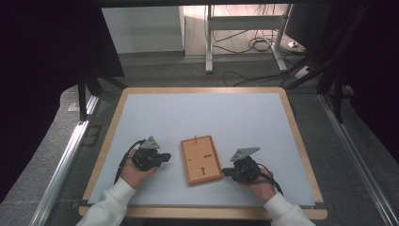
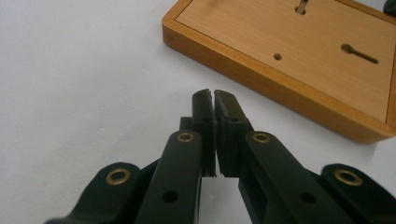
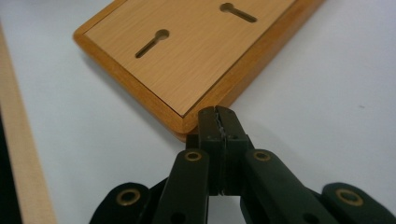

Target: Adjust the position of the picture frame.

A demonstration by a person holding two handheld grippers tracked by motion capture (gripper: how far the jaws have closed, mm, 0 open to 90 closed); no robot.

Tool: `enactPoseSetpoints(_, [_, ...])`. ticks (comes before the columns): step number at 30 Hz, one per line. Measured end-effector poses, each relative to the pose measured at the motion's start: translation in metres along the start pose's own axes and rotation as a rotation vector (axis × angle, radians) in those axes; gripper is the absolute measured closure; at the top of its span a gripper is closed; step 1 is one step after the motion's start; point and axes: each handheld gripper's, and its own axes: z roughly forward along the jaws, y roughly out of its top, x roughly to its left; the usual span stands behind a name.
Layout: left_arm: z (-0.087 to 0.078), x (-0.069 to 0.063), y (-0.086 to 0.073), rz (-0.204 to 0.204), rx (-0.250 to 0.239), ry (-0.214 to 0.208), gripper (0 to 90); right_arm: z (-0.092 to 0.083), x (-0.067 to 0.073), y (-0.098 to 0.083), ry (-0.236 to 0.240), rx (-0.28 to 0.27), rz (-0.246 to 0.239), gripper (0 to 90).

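Wooden picture frame (image 1: pixel 202 160) lying back-up, just below centre of the high view, on the pale table mat (image 1: pixel 202 113): honey-coloured rim, lighter back panel, two keyhole hanger slots. Long axis running bottom to top of that view, tipped slightly left at the top. Wide bare mat above and to both sides. Left gripper (image 1: pixel 164 157) just beside its left edge, jaws pressed together, holding nothing. Right gripper (image 1: pixel 225 172) at the lower right corner, tips apparently touching the rim, jaws likewise closed and empty.

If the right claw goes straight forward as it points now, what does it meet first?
Most likely the wooden frame: the shut right claw points at its near corner, seemingly almost touching it.
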Motion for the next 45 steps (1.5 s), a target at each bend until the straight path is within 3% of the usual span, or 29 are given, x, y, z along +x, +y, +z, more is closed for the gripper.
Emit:
enactPoseSetpoints(9, [-0.004, 0.003, -0.003, -0.011, -0.004, 0.005, 88.0, 0.007, 0.021, 0.006, 0.043, -0.016, -0.040, 90.0])
enactPoseSetpoints(18, [-0.003, 0.004, -0.003, -0.012, 0.000, 0.007, 86.8, 0.013, 0.026, 0.007, 0.086, -0.039, -0.018, 90.0])
enactPoseSetpoints(22, [-0.004, 0.004, -0.004, -0.014, -0.001, 0.010, 85.5, 0.016, 0.028, 0.008, 0.090, -0.040, -0.034, 90.0])
enactPoseSetpoints(25, [-0.004, 0.005, -0.006, -0.014, -0.009, 0.017, 78.4, 0.015, 0.026, 0.008, 0.060, -0.037, -0.057, 90.0])
enactPoseSetpoints(31, [-0.008, 0.009, -0.007, -0.041, -0.055, 0.032, 55.6, -0.006, 0.010, 0.000, -0.026, -0.097, -0.030, 90.0])
enactPoseSetpoints(36, [-0.009, 0.007, -0.007, -0.032, -0.073, 0.028, 43.7, -0.013, 0.002, -0.013, -0.068, -0.096, -0.019, 84.2])
enactPoseSetpoints(41, [-0.010, 0.005, -0.006, -0.012, -0.094, 0.010, 36.4, -0.017, -0.001, -0.018, -0.097, -0.115, -0.005, 60.4])
enactPoseSetpoints(45, [-0.008, 0.003, -0.005, 0.011, -0.092, -0.001, 33.7, -0.017, -0.002, -0.019, -0.123, -0.129, 0.004, 49.7])
